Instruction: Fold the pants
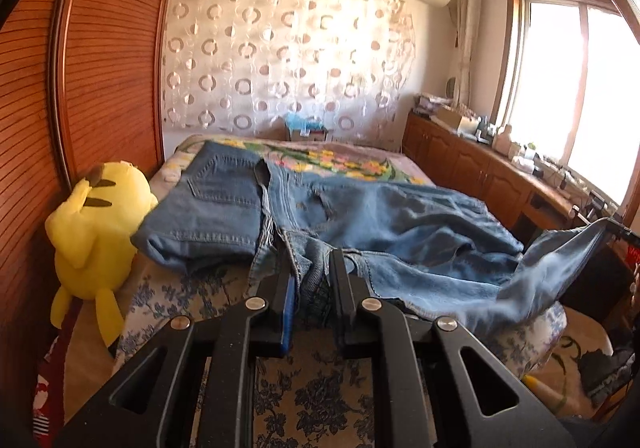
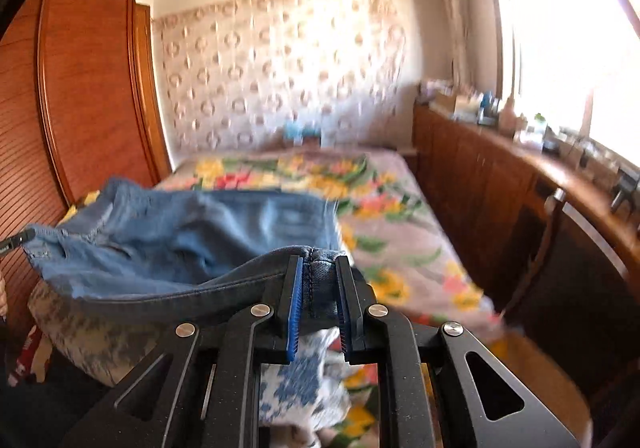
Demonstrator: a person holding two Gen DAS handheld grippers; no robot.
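Blue denim pants lie spread across the near end of the bed, waist to the left, legs trailing right. My left gripper is shut on a fold of denim at the near edge of the pants. In the right wrist view my right gripper is shut on a stitched hem of the pants and holds it lifted above the bed. That raised leg end also shows at the far right of the left wrist view.
A yellow plush toy leans against the wooden wardrobe at the bed's left. The floral bedspread stretches to the far wall. A long wooden cabinet with clutter runs under the window on the right.
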